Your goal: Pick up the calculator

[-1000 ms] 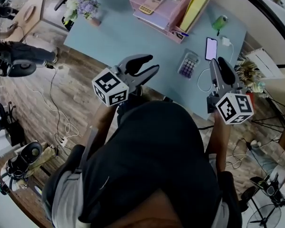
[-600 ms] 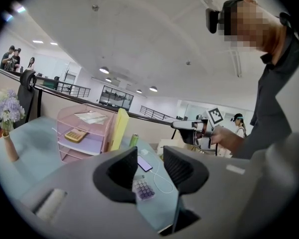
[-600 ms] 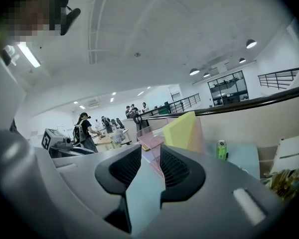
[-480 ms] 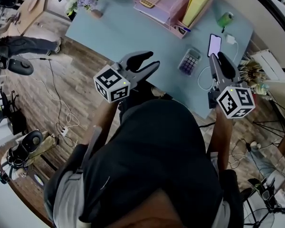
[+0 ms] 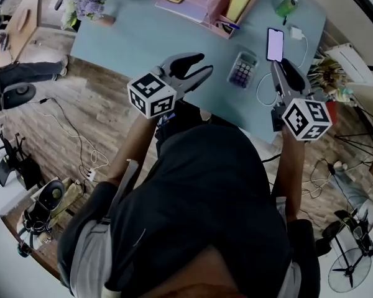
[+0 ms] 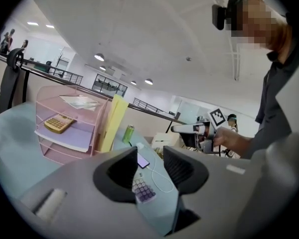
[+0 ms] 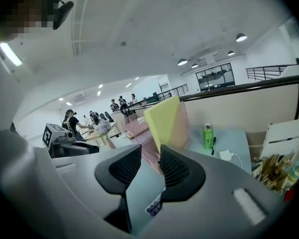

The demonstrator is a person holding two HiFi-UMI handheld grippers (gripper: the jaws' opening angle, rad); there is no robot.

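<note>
While left gripper, right gripper gape empty, pink rack shelving tan calculator, purple calculator on table.

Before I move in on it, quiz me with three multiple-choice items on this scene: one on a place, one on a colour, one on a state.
1. Where does the purple-keyed calculator lie?
A. In the pink tray
B. On the blue table, beside the phone
C. On the floor

2. What colour is the can at the far side of the table?
A. Red
B. Blue
C. Green

3. How do the jaws of the left gripper stand?
A. Apart, with nothing between them
B. Shut on the calculator
C. Shut on the phone

Answers:
1 B: the head view shows it flat on the table, next to the phone.
2 C: the can is green in all three views.
3 A: the left gripper view shows a clear gap, with the calculator well beyond it.
</note>
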